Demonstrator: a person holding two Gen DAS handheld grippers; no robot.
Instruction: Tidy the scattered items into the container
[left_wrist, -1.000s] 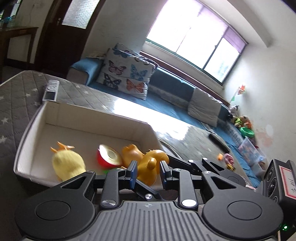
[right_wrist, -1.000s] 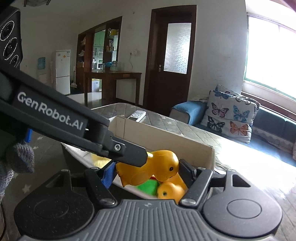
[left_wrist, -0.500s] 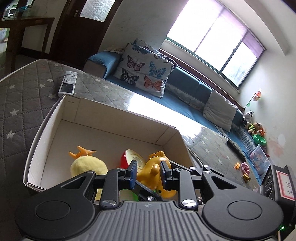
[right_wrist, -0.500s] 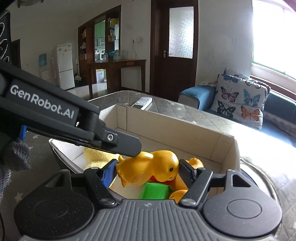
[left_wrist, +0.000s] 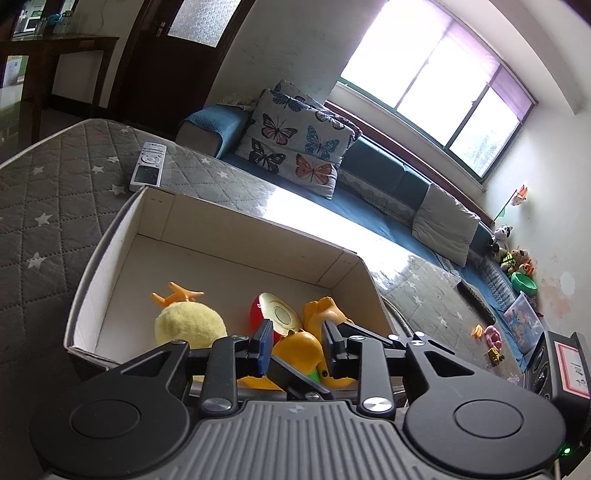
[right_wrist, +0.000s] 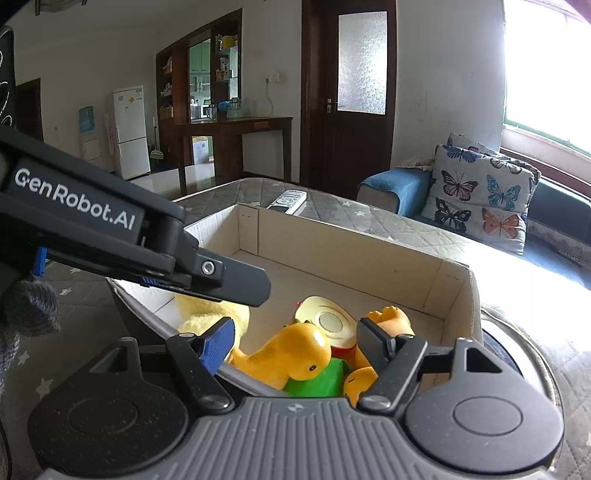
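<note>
An open cardboard box (left_wrist: 221, 236) (right_wrist: 332, 258) holds a yellow plush chick (left_wrist: 188, 325), a red and cream round toy (right_wrist: 325, 317), an orange toy (right_wrist: 388, 317) and a green block (right_wrist: 321, 380). A yellow rubber duck (right_wrist: 295, 354) (left_wrist: 299, 347) lies on the green block. My right gripper (right_wrist: 295, 343) straddles the duck with its jaws opening, pads clear of it. My left gripper (left_wrist: 297, 341) hangs just above the duck, jaws opening, and one of its fingers (right_wrist: 229, 273) crosses the right wrist view.
The box stands on a grey quilted star-pattern cover (left_wrist: 55, 192). A white remote (left_wrist: 147, 166) lies just beyond the box's far corner. A black remote (left_wrist: 476, 299) and small toys (left_wrist: 491, 332) lie to the right. A sofa with a butterfly cushion (left_wrist: 295, 147) stands behind.
Both grippers came forward and down over the box. Their jaws widened, and the yellow duck left the grip and now lies on the green block inside the box.
</note>
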